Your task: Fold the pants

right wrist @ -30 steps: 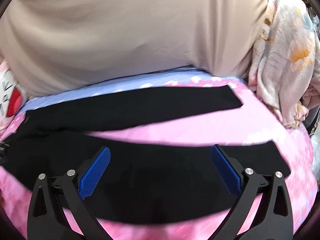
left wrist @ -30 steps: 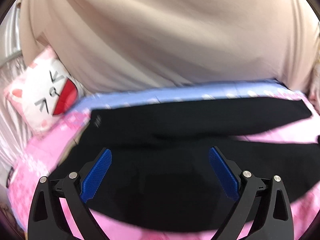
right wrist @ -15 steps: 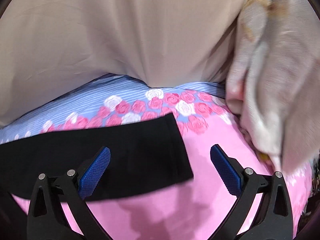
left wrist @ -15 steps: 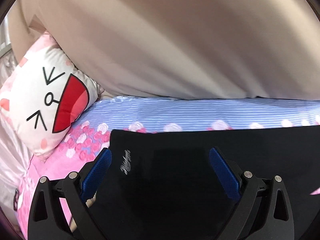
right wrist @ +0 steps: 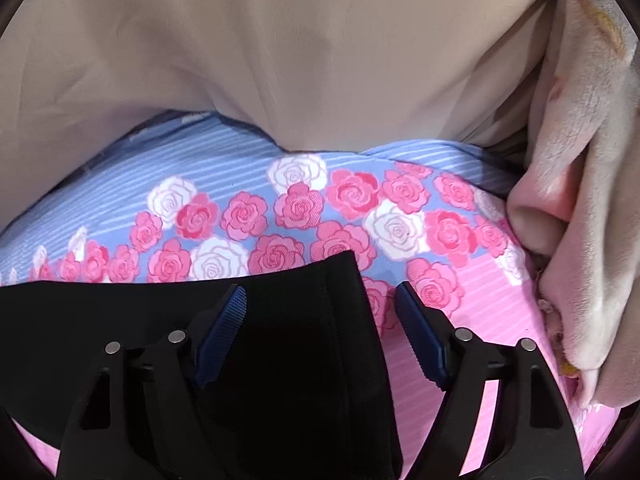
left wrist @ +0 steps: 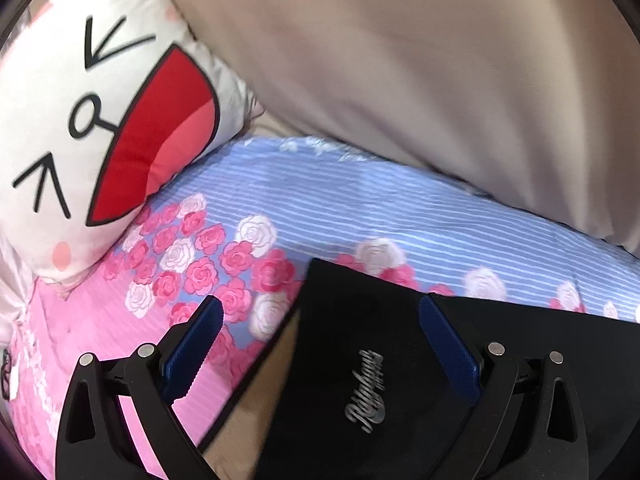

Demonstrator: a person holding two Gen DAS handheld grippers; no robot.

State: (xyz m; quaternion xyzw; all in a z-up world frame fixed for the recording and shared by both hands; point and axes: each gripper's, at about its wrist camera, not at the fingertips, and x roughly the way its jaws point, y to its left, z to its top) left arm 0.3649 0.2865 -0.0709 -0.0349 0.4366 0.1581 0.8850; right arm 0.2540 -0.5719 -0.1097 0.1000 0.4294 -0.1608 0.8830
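Black pants lie flat on a pink and blue rose-print sheet (left wrist: 328,200). In the left wrist view the waistband corner of the pants (left wrist: 360,344), with a silver script logo, sits between the fingers of my open left gripper (left wrist: 320,320). In the right wrist view the hem end of a pant leg (right wrist: 304,320) lies between the fingers of my open right gripper (right wrist: 320,304). The jaws straddle the hem's right edge and stand narrower than before. Neither gripper holds cloth.
A white cat-face pillow (left wrist: 92,120) lies at the left. A beige quilt (left wrist: 420,60) runs along the far side of the bed, also in the right wrist view (right wrist: 280,48). A cream floral blanket (right wrist: 580,160) is bunched at the right.
Both grippers have moved down and outward to the ends of the pants, left to the waistband corner, right to the hem. The right jaws have narrowed somewhat.
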